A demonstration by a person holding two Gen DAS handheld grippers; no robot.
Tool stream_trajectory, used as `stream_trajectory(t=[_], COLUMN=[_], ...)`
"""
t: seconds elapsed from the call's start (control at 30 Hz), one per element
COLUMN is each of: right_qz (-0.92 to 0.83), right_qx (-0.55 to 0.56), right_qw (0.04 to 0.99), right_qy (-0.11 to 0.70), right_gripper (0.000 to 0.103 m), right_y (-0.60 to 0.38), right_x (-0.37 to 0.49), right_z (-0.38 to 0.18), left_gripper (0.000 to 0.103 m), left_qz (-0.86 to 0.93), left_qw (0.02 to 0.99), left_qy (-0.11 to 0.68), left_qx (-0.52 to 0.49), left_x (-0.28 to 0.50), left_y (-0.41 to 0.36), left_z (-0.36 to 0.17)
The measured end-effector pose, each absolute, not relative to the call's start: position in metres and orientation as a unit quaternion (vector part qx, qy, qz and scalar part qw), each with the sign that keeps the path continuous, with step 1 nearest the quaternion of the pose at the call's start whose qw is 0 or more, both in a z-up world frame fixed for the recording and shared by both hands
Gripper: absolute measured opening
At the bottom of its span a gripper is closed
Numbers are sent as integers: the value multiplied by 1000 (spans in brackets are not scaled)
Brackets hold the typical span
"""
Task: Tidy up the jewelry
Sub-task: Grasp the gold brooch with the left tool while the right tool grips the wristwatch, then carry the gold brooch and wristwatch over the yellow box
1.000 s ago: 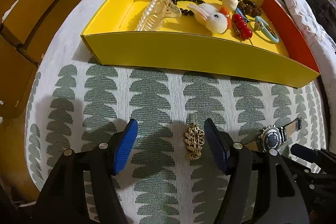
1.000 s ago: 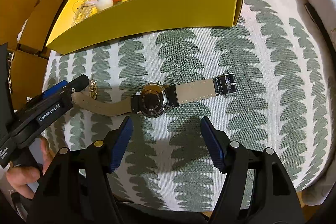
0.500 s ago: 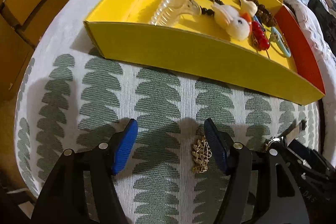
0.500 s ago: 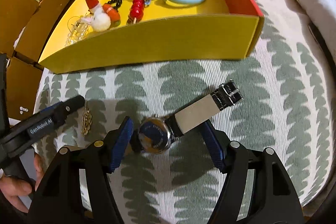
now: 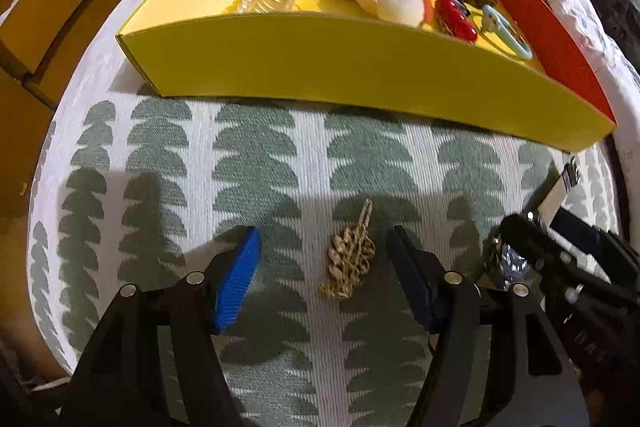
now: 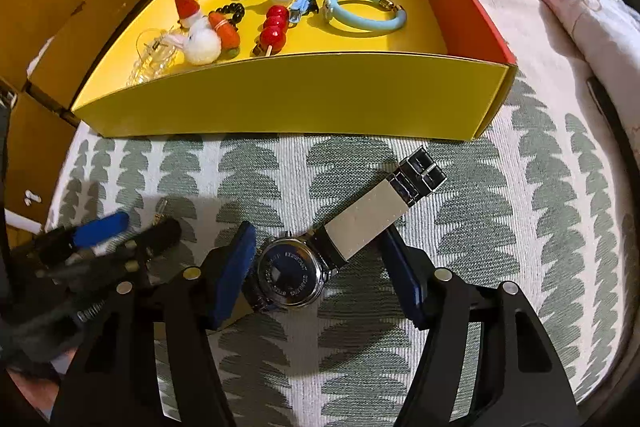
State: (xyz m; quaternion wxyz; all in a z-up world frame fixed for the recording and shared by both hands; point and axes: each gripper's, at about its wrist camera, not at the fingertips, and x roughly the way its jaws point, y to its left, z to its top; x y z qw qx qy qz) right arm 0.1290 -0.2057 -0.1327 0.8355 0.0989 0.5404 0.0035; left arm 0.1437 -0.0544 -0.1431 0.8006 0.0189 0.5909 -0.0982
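Note:
A gold brooch (image 5: 348, 263) lies on the leaf-patterned cloth, centred between the blue pads of my left gripper (image 5: 324, 275), which is open and clear of it. A wristwatch (image 6: 290, 275) lies face down with its pale strap running up to the right. My right gripper (image 6: 318, 263) straddles the watch case. Its jaws are closing, and the left pad sits close beside the case without visibly pressing. In the right wrist view the left gripper (image 6: 100, 231) appears blurred at the left. The watch (image 5: 508, 261) shows partly behind the right gripper (image 5: 560, 247) in the left wrist view.
A yellow box (image 5: 340, 67) with a red end wall stands just beyond on the cloth, also seen as the yellow box (image 6: 288, 95). It holds a blue bracelet (image 6: 364, 15), red beads (image 6: 274, 31), a Santa figure, bead bracelets and a pearl clip. Bedding lies at the right, cardboard boxes at the left.
The left gripper shifted so that the brooch sits midway between its fingers. The right gripper came forward and down over the watch, which now lies between its fingers.

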Motion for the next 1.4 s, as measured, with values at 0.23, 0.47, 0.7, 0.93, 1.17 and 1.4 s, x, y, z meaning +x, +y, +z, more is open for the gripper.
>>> stream_trajectory(t=[0.23, 0.47, 0.7, 0.93, 1.17, 1.4], right_qz=[-4, -2, 8, 40, 52, 61], right_qx=[97, 21, 36, 71, 82, 97], right_qw=[841, 854, 851, 846, 847, 851], right_qy=[532, 520, 523, 526, 523, 512], right_gripper=[69, 55, 40, 13, 10, 8], right_y=[-201, -174, -181, -194, -195, -194], right_x=[127, 122, 121, 122, 119, 114], right_z=[-134, -138, -136, -123, -118, -106], left_gripper=[54, 24, 24, 24, 24, 23], left_qz=[-90, -96, -112, -117, -120, -125], left_qw=[806, 808, 801, 796, 798, 799], left_qy=[583, 581, 588, 593, 590, 587], left_qx=[34, 26, 1, -26, -31, -37], left_x=[135, 136, 139, 144, 140, 137], left_y=[-61, -53, -34, -22, -15, -17], left_z=[-147, -144, -140, -138, -131, -129])
